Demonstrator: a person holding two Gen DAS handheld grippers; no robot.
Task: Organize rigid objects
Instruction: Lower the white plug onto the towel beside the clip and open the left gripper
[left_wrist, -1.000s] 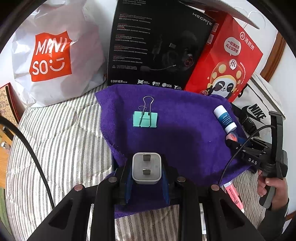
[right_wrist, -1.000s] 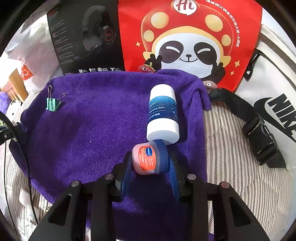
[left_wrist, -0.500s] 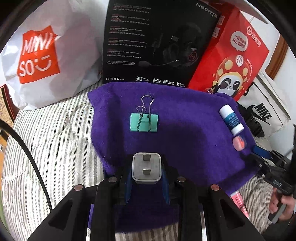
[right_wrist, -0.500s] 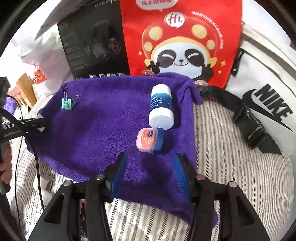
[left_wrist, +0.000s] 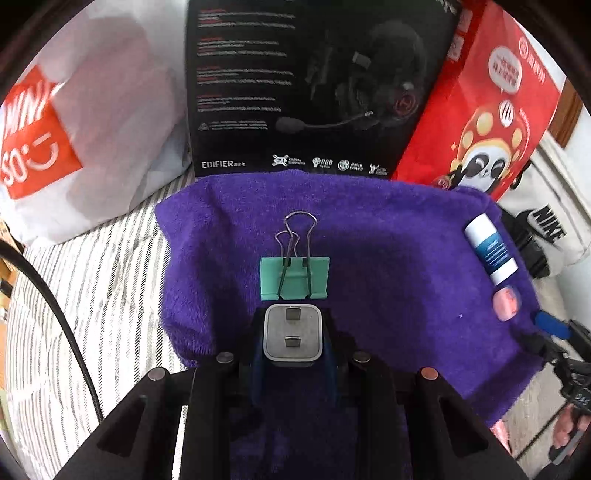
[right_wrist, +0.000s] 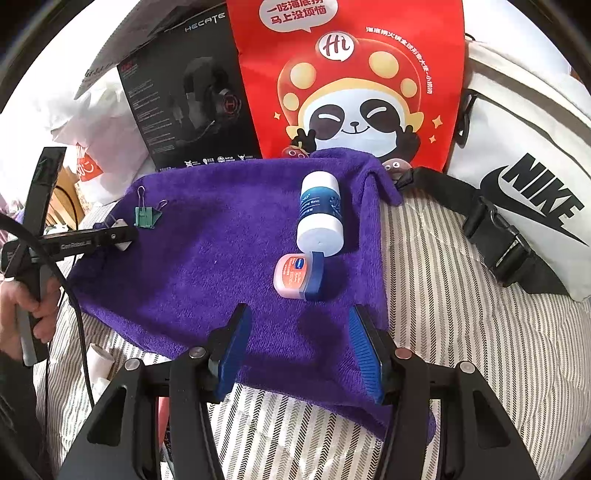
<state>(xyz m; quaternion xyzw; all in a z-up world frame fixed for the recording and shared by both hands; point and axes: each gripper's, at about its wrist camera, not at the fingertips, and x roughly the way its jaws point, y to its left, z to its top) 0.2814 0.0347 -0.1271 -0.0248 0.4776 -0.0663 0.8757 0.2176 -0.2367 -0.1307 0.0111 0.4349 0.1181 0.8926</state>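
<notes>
A white plug adapter (left_wrist: 292, 336) is seen clamped between the blue pads of the left hand-held gripper (left_wrist: 292, 341), its two metal prongs facing the camera, poised above a purple towel (left_wrist: 388, 258) spread over a striped bed cover (left_wrist: 92, 295). Just beyond the adapter, a green binder clip (left_wrist: 293, 277) lies flat on the towel with its wire handles pointing toward the back of the scene. In the right wrist view the same pairing is shown from the side — the adapter's white corner (right_wrist: 122, 242) is held at the tip of the left hand-held gripper, just beside the clip (right_wrist: 144, 216) near the towel's left edge, and a hand (right_wrist: 27, 302) is wrapped around the tool's handle.

The right hand-held gripper (right_wrist: 301, 354) is pictured with its jaws standing apart and nothing between them, positioned over the near edge of the towel. A small pink jar with a blue lid (right_wrist: 299, 275) rests on its side on the towel just ahead of the blue pads (right_wrist: 236, 345), clear of both. The jar's lid touches the base of a white-and-blue balm tube (right_wrist: 319, 214), which lies on its side toward the towel's right edge.

Behind the towel, a black headset box (left_wrist: 314, 85), a red panda-print bag (right_wrist: 354, 81) and a white shopping bag (left_wrist: 92, 122) are propped upright — a white sports bag with a black strap (right_wrist: 524, 177) lies on the bed to the right.
</notes>
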